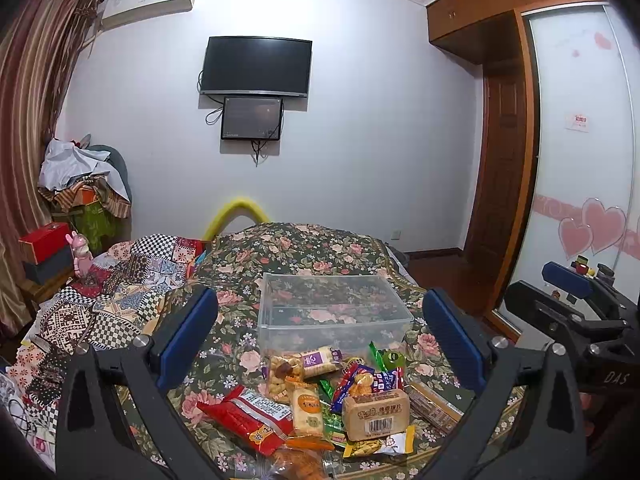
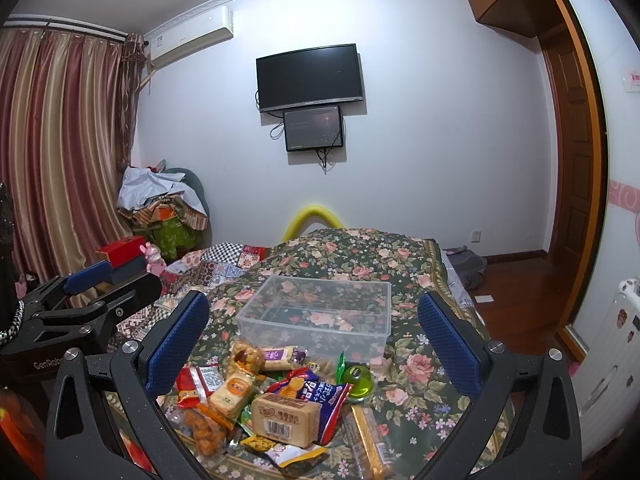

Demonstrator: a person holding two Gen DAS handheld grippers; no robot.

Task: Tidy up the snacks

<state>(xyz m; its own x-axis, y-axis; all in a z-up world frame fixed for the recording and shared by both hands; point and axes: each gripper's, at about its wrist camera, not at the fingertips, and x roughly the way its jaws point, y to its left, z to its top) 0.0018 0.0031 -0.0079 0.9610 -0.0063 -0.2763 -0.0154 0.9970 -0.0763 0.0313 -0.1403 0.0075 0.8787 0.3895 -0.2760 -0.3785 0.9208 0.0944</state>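
Left tongs [image 1: 320,336] spread wide, holding nothing, hovering above the near edge of the snack pile [image 1: 340,396] on the floral bedspread [image 1: 304,248]. Red packet [image 1: 248,412] lying at the left fringe, tan biscuit box [image 1: 376,412] sitting on top at centre, long gold-wrapped bar [image 2: 370,440] out at the right. Just behind the heap, clear plastic bin [image 1: 336,312], open-topped, empty, near wall touching the rearmost packets. Right tongs [image 2: 312,340] likewise gaping, nothing gripped, close beside the left pair. Risks, by judgement: slippery wrappers overlapping, so closing on one could drag neighbours or pinch two at once; soft bedding giving way under a downward press; light bin easily shoved back or tipped by a bump on its rim; two tools crowding each other over one small heap. Room: open quilt left of the pile, clear bedspread right of it, bed edge dropping to floor further right; bin mouth fully clear from above.
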